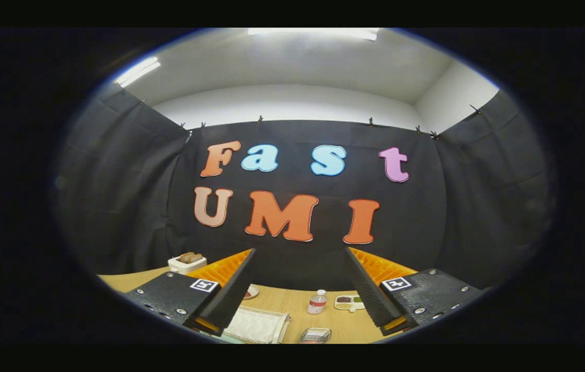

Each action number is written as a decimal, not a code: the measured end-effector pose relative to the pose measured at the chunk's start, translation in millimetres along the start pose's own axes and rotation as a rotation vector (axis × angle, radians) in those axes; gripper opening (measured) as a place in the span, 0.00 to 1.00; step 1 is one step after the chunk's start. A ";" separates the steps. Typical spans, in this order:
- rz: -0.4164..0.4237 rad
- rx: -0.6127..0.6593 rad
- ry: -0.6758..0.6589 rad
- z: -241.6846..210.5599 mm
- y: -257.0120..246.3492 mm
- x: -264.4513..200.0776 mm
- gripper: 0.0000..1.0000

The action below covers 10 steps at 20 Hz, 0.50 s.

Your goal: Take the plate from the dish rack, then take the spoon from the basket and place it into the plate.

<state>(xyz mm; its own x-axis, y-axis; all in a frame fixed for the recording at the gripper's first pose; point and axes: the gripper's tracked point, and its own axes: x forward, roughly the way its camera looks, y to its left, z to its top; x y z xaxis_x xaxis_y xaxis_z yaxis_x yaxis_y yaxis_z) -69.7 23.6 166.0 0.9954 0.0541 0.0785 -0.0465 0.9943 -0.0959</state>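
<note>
Pale wood is what you have under you: the table (pixel 282 305) runs from the fingers out to the black cloth wall (pixel 117 181), and its far edge meets that cloth just behind the objects. Your gripper (pixel 300 268) is held high and level, so most of what you see past it is wall and white ceiling (pixel 292 67). The jaws stand wide apart, with nothing between them and nothing touching either finger; the whole gap is open air above the tabletop.

Down in that gap, counted: one small plastic bottle (pixel 317 302) with a red label standing upright, one divided tray (pixel 349 303) with food in it just to the bottle's right, one folded pale cloth (pixel 257 324) near your left finger, and one clear shallow container (pixel 316 335) in front of the bottle. One small plate (pixel 251 292) peeks out from behind the left finger's inner edge. Beyond the left finger sits one white toaster (pixel 187 263) with bread in it.

You cannot make out the dish rack, basket or spoon from here.
</note>
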 end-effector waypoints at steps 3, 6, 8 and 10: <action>0.005 0.008 0.009 -3.4 1.6 1.4 0.99; 0.010 0.009 0.011 -3.0 2.1 2.0 0.99; 0.014 0.014 0.016 -2.7 2.3 1.9 0.99; 0.012 0.015 0.018 -2.2 1.4 3.5 0.99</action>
<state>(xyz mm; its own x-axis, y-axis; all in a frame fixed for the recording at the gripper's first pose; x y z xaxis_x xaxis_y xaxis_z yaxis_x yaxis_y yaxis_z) -66.1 24.9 163.9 0.9961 0.0647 0.0598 -0.0597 0.9949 -0.0816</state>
